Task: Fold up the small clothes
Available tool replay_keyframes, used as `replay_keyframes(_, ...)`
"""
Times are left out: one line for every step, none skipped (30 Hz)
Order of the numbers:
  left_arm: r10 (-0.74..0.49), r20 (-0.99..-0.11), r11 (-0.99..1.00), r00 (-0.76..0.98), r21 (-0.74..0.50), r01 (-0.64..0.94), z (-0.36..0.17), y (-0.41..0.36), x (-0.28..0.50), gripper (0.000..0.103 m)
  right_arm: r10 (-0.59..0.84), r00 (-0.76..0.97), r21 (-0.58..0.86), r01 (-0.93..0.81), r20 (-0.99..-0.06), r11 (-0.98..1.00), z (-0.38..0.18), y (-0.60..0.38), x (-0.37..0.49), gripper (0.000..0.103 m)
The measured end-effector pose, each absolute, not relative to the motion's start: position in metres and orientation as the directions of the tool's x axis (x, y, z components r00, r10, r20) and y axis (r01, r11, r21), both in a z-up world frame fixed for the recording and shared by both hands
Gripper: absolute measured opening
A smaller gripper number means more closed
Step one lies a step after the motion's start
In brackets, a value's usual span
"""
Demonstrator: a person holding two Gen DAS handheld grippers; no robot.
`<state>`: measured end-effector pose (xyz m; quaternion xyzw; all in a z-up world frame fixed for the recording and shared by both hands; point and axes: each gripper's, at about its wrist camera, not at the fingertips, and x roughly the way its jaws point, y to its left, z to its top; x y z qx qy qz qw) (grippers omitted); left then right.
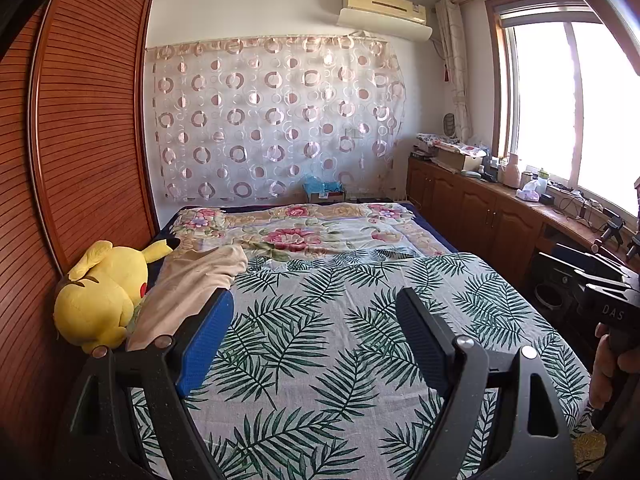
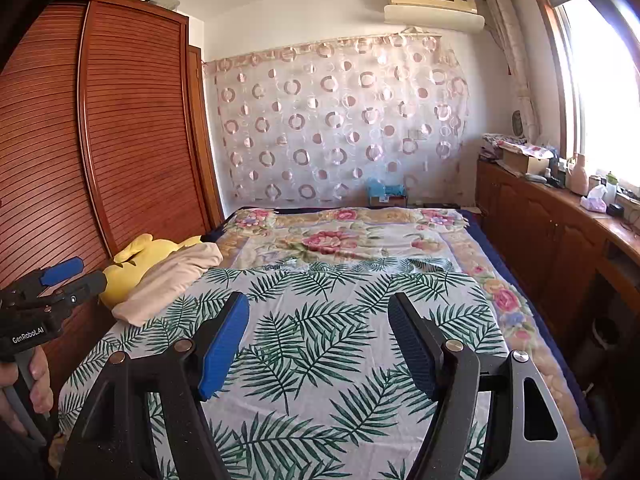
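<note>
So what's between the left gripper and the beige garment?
Only bare leaf-print sheet, as the left wrist view shows. The open left gripper hovers short of the beige garment, which lies against the plush.

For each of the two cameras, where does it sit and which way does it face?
Left wrist: sits on the left tongs, open above the bed, facing the dotted curtain; right tongs and a hand show at right.
Right wrist: sits on the open right tongs, same heading; left tongs and the other hand show at left.
Shared: bed, beige garment, yellow plush toy, curtain.
</note>
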<state>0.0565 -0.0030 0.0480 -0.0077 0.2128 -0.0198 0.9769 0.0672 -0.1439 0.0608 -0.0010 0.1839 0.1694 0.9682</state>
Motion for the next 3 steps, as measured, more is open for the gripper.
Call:
replay_keyframes(-0.043,-0.414,0.999,0.909,-0.024,0.036,0.0479,-0.0031,0.0566,0.084,0.328,0.875,0.061,-0.328,-0.356,0.943,0.061,-0.1439,0.0672,0.074)
replay_keyframes(-0.041,-0.415,0.999,0.909,-0.022,0.035,0.0481,-0.0037,0.0566,0.084,0.328,0.875,0.061,-0.328,-0.357,0.943,0.0611,-0.1439,0.0672,0.074)
replay_keyframes(-0.041,-0.416,0.999,0.909,-0.022,0.035,0.048,-0.0035,0.0565,0.084,0.328,0.875,0.061,-0.329,-0.356,0.942,0.0608,-0.144,0.0671,0.074)
